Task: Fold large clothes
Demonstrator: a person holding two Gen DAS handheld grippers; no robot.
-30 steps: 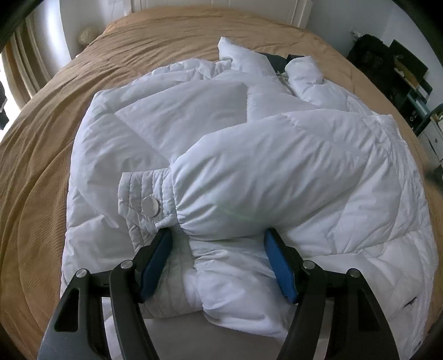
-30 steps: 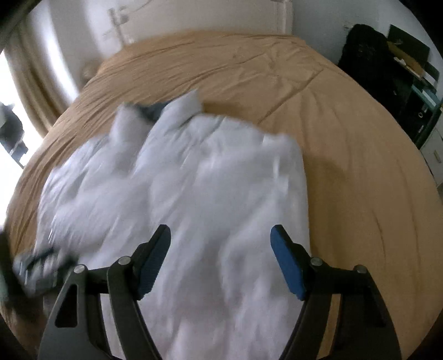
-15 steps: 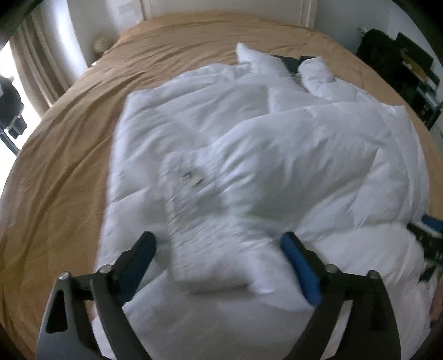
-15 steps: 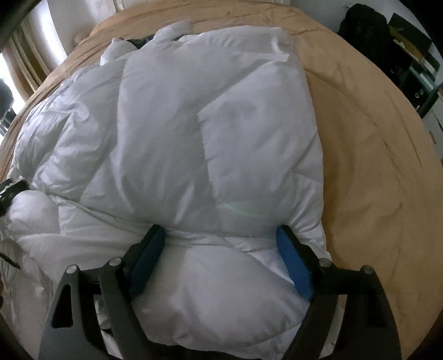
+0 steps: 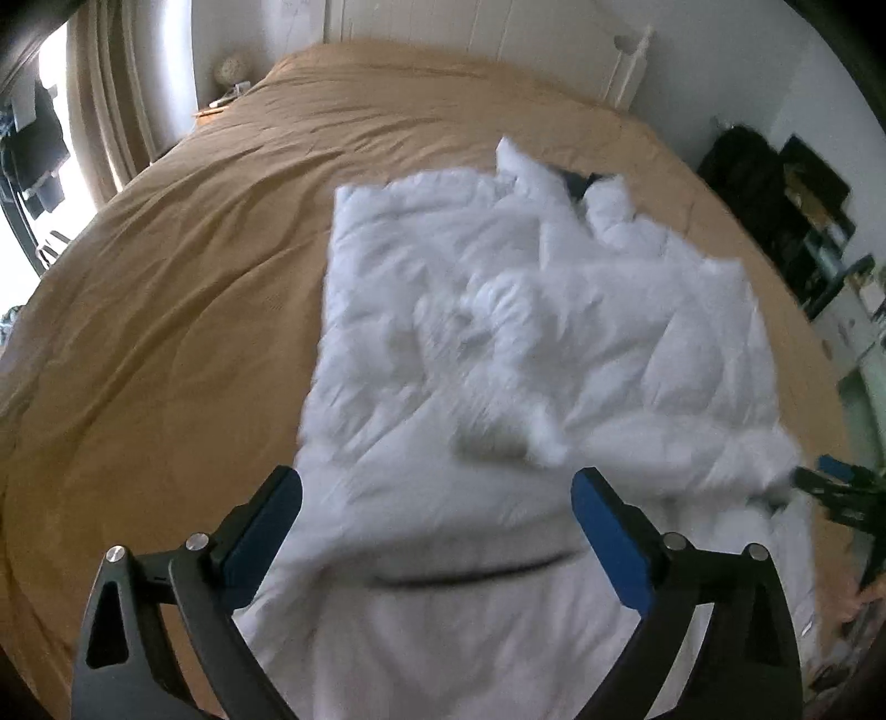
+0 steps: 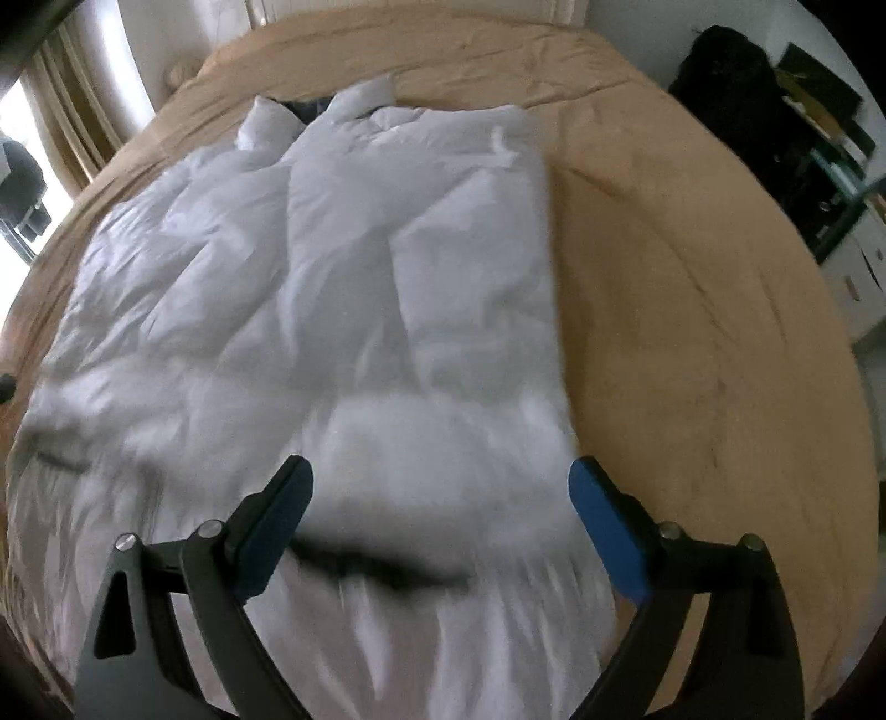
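A white puffer jacket (image 5: 526,343) lies spread on a tan bed (image 5: 166,310), sleeves folded in over its body, collar at the far end. It also shows in the right wrist view (image 6: 343,288). My left gripper (image 5: 437,515) is open and empty, held above the jacket's near hem. My right gripper (image 6: 440,498) is open and empty, above the jacket's near right part; it also shows at the right edge of the left wrist view (image 5: 836,487). Both views are motion-blurred.
The tan bedcover (image 6: 692,310) extends right of the jacket. Dark shelves and a black bag (image 5: 775,183) stand right of the bed. Curtains and a window (image 5: 94,127) are at the left. A white headboard (image 5: 498,33) is at the far end.
Both grippers have pulled back and risen from the jacket. The folded-over sleeve that lay between my left fingers now lies on the jacket, farther away.
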